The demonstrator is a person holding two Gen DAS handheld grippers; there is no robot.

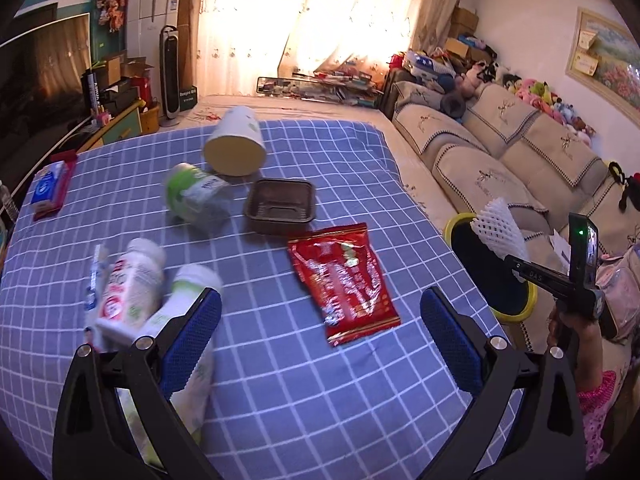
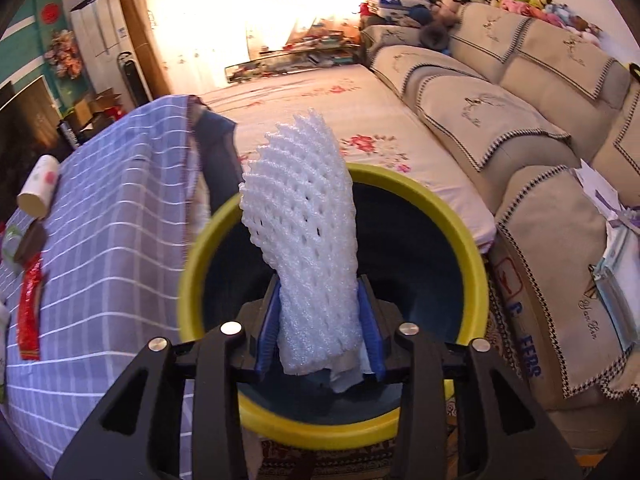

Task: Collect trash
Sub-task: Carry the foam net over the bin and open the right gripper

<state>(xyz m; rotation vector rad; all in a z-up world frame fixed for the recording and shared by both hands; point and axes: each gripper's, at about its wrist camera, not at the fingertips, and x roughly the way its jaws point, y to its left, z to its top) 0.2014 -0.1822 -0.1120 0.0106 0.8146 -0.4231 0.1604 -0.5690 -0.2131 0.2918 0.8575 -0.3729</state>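
Worktop (image 1: 280, 360) under blue checked cloth, inspected from its left edge. A tissue packet (image 1: 48, 190) lies at the far left. Nearer, two white bottles (image 1: 132, 292) lie on their sides, touching, just beside the left finger of the left claw (image 1: 320, 320). That claw is spread wide and carries nothing. Further back, a green-capped jar (image 1: 192, 196) lies tipped over, with a paper cup (image 1: 236, 144) on its side behind it. A dark plastic tray (image 1: 280, 206) sits right of the jar. A red snack wrapper (image 1: 344, 284) lies flat near the tray, between the claw's fingers as seen from the left wrist.

Off the worktop's right edge stands a yellow-rimmed bin (image 2: 332, 432). The right claw (image 2: 320, 320) hangs directly above its mouth, blue pads pinching a white foam fruit net (image 2: 304, 240) at its lower end. The net stands upright above the bin. A sofa (image 2: 520, 128) runs along the right wall.
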